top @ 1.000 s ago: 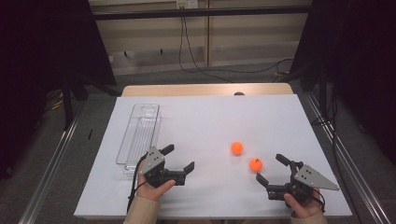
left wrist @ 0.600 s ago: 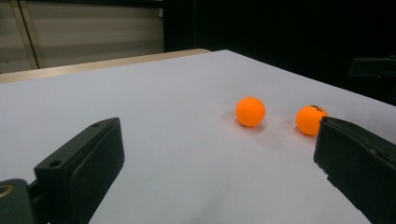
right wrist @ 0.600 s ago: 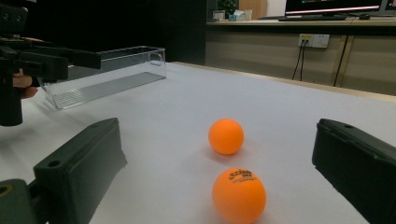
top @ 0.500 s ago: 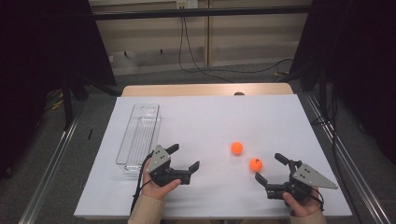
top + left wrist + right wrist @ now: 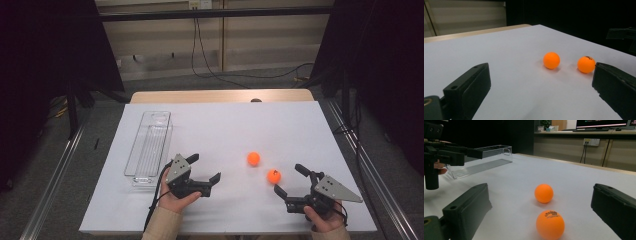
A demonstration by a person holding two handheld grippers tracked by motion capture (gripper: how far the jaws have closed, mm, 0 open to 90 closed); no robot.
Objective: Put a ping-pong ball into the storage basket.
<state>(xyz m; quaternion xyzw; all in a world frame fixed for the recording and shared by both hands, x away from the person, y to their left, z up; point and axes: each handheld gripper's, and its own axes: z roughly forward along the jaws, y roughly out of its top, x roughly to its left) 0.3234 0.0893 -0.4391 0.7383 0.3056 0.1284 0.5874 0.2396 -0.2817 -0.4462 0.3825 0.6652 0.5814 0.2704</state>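
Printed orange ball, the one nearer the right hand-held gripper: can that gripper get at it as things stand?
Probably yes. The right hand-held gripper is open, the printed ball lies between its jaws' lines just ahead, and only bare white table lies between.

Two orange balls: the near ball (image 5: 550,224) smooth matt plastic with dark print, the far ball (image 5: 544,193) the same finish, unprinted. Table (image 5: 300,125): covered in a white matt sheet, possibly paper, over a pale wood-look top at the far edge. Tray (image 5: 148,145): clear, glossy hard plastic with a ribbed floor. Left gripper (image 5: 203,171) and right gripper (image 5: 289,180): black matt fingers (image 5: 466,212), slightly grainy; grey plate on each, apparently metal.
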